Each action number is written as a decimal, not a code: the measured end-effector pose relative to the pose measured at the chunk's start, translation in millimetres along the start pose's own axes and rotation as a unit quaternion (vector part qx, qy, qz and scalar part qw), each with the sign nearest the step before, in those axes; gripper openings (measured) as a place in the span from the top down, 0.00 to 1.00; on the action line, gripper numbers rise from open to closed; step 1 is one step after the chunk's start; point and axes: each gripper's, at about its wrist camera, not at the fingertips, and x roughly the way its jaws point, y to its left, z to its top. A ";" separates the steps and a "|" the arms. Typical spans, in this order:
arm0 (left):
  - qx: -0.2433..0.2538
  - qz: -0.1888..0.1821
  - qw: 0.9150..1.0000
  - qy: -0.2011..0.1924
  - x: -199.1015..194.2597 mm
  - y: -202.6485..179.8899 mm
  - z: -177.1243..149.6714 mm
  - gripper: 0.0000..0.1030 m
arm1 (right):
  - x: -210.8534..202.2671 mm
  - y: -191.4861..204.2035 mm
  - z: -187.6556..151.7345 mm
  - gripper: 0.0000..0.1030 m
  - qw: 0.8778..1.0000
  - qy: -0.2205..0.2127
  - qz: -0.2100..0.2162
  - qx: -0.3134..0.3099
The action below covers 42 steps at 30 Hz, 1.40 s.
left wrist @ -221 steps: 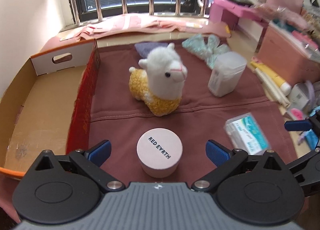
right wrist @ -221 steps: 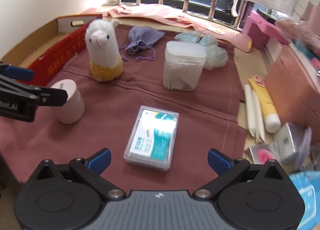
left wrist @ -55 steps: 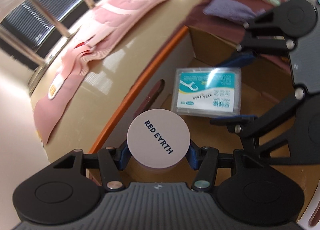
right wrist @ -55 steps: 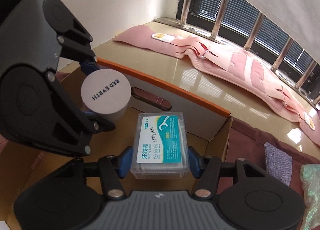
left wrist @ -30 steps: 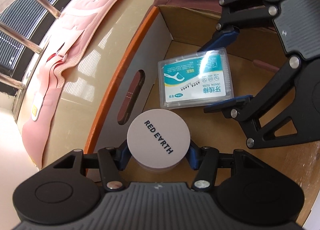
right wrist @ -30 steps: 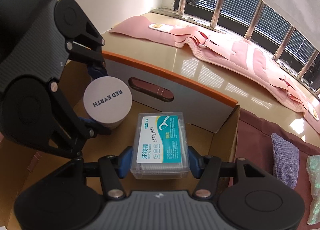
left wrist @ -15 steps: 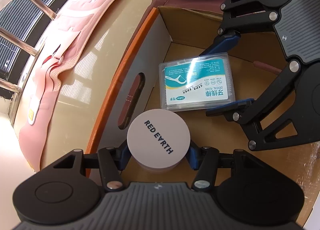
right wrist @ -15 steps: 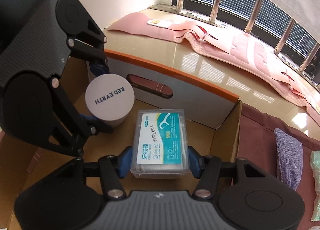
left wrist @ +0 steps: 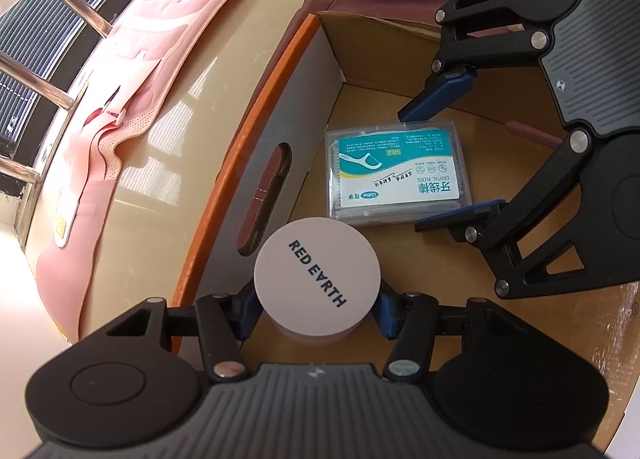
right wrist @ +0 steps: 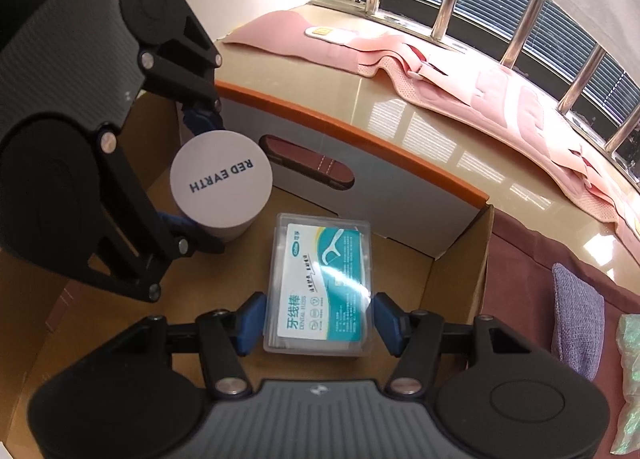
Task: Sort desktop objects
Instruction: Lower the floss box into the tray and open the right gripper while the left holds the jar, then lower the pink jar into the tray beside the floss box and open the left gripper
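A round pinkish jar [left wrist: 316, 283] with RED EARTH on its lid sits low in the corner of a cardboard carton [left wrist: 304, 107]. My left gripper [left wrist: 316, 315] is shut on its sides. In the right wrist view the jar [right wrist: 222, 179] and left gripper [right wrist: 192, 171] appear at the left. Beside the jar, a clear dental floss box [right wrist: 320, 279] with a teal label lies flat near the carton [right wrist: 360, 195] floor. The blue pads of my right gripper [right wrist: 320, 323] are against its long sides. From the left wrist view the floss box [left wrist: 396, 175] lies between the right gripper's [left wrist: 412, 171] fingers.
The carton's white end wall has an orange rim and a handle slot [right wrist: 306, 167]. Outside it are a glossy beige sill with pink cloth [right wrist: 460, 75], window bars, a maroon cloth [right wrist: 520, 259], a purple pouch [right wrist: 576, 311] and a greenish packet [right wrist: 628, 379].
Both items left the maroon cloth and went down into the carton. Over the last second the hands hardly move; the floss box lies flatter, closer to the end wall.
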 end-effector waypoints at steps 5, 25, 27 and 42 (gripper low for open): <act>0.001 -0.002 1.000 0.000 -0.1 0.0 -0.3 0.46 | 0.3 -1.3 0.8 0.45 1.000 0.000 0.000 0.001; 0.003 -0.009 1.000 -0.004 -2.3 -3.9 2.2 0.46 | -53.1 3.4 -10.2 0.44 0.998 -0.048 -0.015 -0.047; 0.004 -0.012 1.000 -0.003 -1.8 -4.7 3.2 0.46 | -58.7 -0.4 -11.7 0.44 0.998 -0.053 -0.015 -0.038; -0.007 -0.009 1.000 0.016 2.7 -3.2 0.5 0.46 | -70.4 -14.9 -16.2 0.44 0.997 -0.070 -0.017 -0.004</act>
